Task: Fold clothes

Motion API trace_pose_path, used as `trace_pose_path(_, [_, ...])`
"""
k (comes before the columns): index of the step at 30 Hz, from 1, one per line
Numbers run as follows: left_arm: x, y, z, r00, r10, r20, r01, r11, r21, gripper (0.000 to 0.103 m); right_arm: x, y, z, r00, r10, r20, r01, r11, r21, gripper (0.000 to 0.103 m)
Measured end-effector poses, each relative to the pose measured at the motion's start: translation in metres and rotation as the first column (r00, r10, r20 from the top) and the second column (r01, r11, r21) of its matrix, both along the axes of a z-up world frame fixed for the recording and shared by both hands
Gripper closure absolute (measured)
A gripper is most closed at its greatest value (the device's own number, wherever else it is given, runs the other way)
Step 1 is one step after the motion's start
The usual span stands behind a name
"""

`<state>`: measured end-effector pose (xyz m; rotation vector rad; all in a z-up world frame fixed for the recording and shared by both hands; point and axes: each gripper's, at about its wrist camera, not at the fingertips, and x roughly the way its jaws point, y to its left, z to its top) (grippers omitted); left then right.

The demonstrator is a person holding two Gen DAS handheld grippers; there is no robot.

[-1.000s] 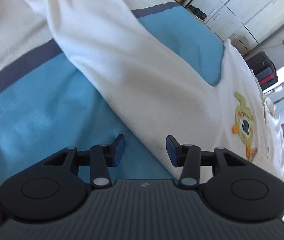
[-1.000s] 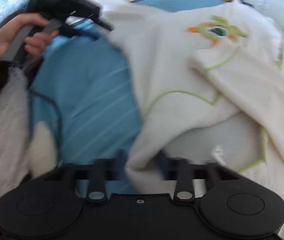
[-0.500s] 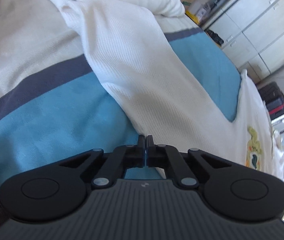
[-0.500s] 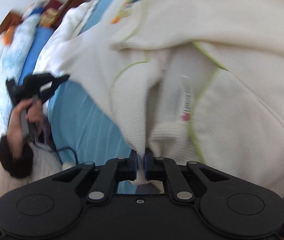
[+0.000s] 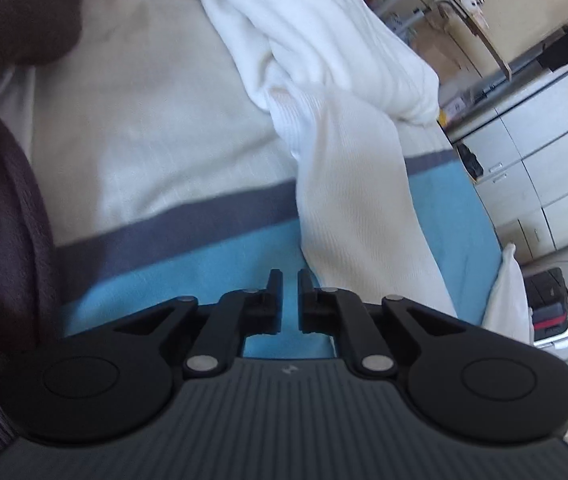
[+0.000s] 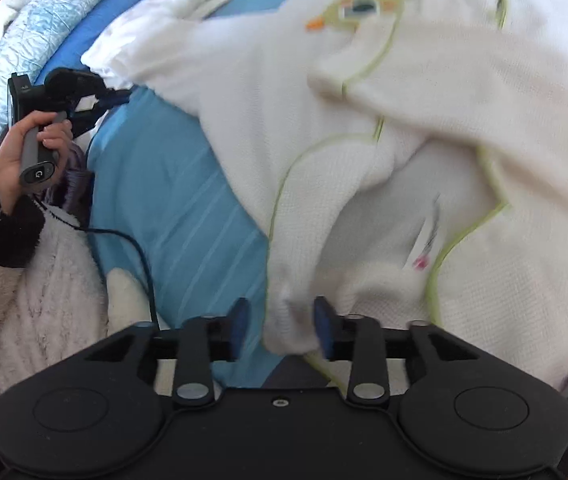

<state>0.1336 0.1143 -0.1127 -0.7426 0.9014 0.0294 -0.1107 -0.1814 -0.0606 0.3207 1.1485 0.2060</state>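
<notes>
Cream baby garment (image 6: 364,152) with green piping lies rumpled across the blue bed cover (image 6: 171,216), filling the right of the right wrist frame. Right gripper (image 6: 281,330) has its jaws parted, a fabric edge hanging between them. Left gripper (image 5: 290,292) jaws stand narrowly apart, gripping nothing, beside the sleeve (image 5: 360,208).

Blue, grey and cream striped bedspread (image 5: 171,148), pale cabinets (image 5: 544,168), black-and-red case (image 5: 550,300), quilted light-blue pillow (image 6: 23,40)

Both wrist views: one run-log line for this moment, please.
left gripper: slightly open, empty | right gripper: open around cream garment edge | bedspread: under garment
</notes>
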Motion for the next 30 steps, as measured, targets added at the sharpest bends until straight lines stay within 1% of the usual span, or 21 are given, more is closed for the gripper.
trace_pose_path(1, [0.004,-0.001,0.0,1.0,-0.006,-0.003,0.006,1.0,0.019,0.09,-0.003,0.004,0.009,0.999,0.007,0.038,-0.004,0.997,-0.071,0.057])
trace_pose_path(2, [0.008,-0.001,-0.001,1.0,-0.012,-0.007,0.012,0.999,0.038,0.083,-0.004,0.005,0.018,0.997,0.015,0.07,-0.006,0.991,-0.133,0.055])
trace_pose_path(3, [0.014,-0.001,-0.002,1.0,-0.014,-0.011,0.015,0.999,0.033,0.074,-0.005,0.005,0.027,0.994,0.026,0.102,-0.006,0.981,-0.194,0.052])
trace_pose_path(4, [0.02,-0.001,-0.003,1.0,-0.017,-0.015,0.017,0.999,0.029,0.071,-0.007,0.006,0.037,0.99,0.039,0.133,-0.004,0.967,-0.255,0.05])
trace_pose_path(6, [0.031,0.003,-0.004,1.0,0.005,-0.005,-0.005,1.0,-0.025,0.058,-0.003,0.001,0.048,0.983,0.06,0.175,-0.006,0.954,-0.298,0.049])
trace_pose_path(7, [0.036,0.006,-0.004,1.0,0.019,0.006,-0.018,0.999,-0.049,0.057,-0.001,-0.001,0.054,0.978,0.071,0.195,-0.006,0.948,-0.319,0.049])
trace_pose_path(9, [0.046,0.009,-0.007,0.999,0.021,0.033,-0.019,0.998,-0.054,0.057,0.006,-0.004,0.062,0.971,0.092,0.221,-0.013,0.942,-0.335,0.049])
trace_pose_path(11, [0.057,0.008,-0.01,0.995,-0.049,0.086,0.053,0.997,-0.047,0.062,0.023,-0.003,0.067,0.956,0.107,0.275,-0.004,0.936,-0.352,0.047])
trace_pose_path(13, [0.07,0.0,-0.014,0.984,-0.128,0.122,0.137,0.988,-0.065,0.077,0.034,-0.009,0.069,0.946,0.099,0.308,0.009,0.943,-0.333,0.046])
trace_pose_path(14, [0.073,-0.006,-0.014,0.98,-0.154,0.128,0.162,0.986,-0.048,0.1,0.04,-0.012,0.07,0.941,0.095,0.324,0.015,0.947,-0.322,0.046])
trace_pose_path(16, [0.073,-0.023,-0.008,0.973,-0.185,0.136,0.176,0.981,0.076,0.102,0.053,-0.014,0.065,0.944,0.074,0.321,0.026,0.954,-0.298,0.046])
trace_pose_path(18, [0.068,-0.038,0.007,0.966,-0.208,0.156,0.173,0.962,0.211,0.102,0.061,-0.015,0.063,0.947,0.067,0.315,0.029,0.956,-0.291,0.046])
trace_pose_path(19, [0.063,-0.044,0.017,0.958,-0.221,0.181,0.17,0.951,0.259,0.102,0.06,-0.019,0.063,0.946,0.071,0.318,0.029,0.954,-0.299,0.046])
trace_pose_path(22, [0.041,-0.051,0.049,0.902,-0.258,0.346,0.186,0.956,0.226,0.102,0.055,-0.038,0.066,0.944,0.089,0.319,0.023,0.943,-0.331,0.045])
trace_pose_path(23, [0.031,-0.055,0.062,0.866,-0.274,0.418,0.224,0.961,0.165,0.102,0.053,-0.047,0.068,0.943,0.094,0.32,0.023,0.938,-0.345,0.044])
trace_pose_path(24, [0.022,-0.065,0.075,0.834,-0.302,0.462,0.272,0.953,0.131,0.102,0.052,-0.06,0.07,0.944,0.075,0.32,0.044,0.937,-0.348,0.044])
trace_pose_path(25, [0.012,-0.078,0.087,0.799,-0.337,0.499,0.32,0.94,0.121,0.102,0.05,-0.072,0.073,0.945,0.055,0.321,0.064,0.935,-0.35,0.044])
trace_pose_path(27, [-0.013,-0.119,0.113,0.705,-0.435,0.56,0.443,0.887,0.13,0.102,0.046,-0.1,0.079,0.945,0.014,0.326,0.106,0.932,-0.348,0.044])
trace_pose_path(28, [-0.028,-0.142,0.123,0.653,-0.473,0.592,0.519,0.848,0.106,0.102,0.044,-0.114,0.083,0.942,-0.008,0.334,0.129,0.931,-0.341,0.044])
trace_pose_path(29, [-0.043,-0.164,0.132,0.596,-0.504,0.625,0.591,0.802,0.084,0.102,0.041,-0.128,0.087,0.939,-0.03,0.343,0.151,0.93,-0.334,0.044])
trace_pose_path(30, [-0.056,-0.189,0.137,0.551,-0.534,0.642,0.66,0.749,0.056,0.102,0.039,-0.142,0.091,0.935,-0.051,0.351,0.174,0.929,-0.327,0.044])
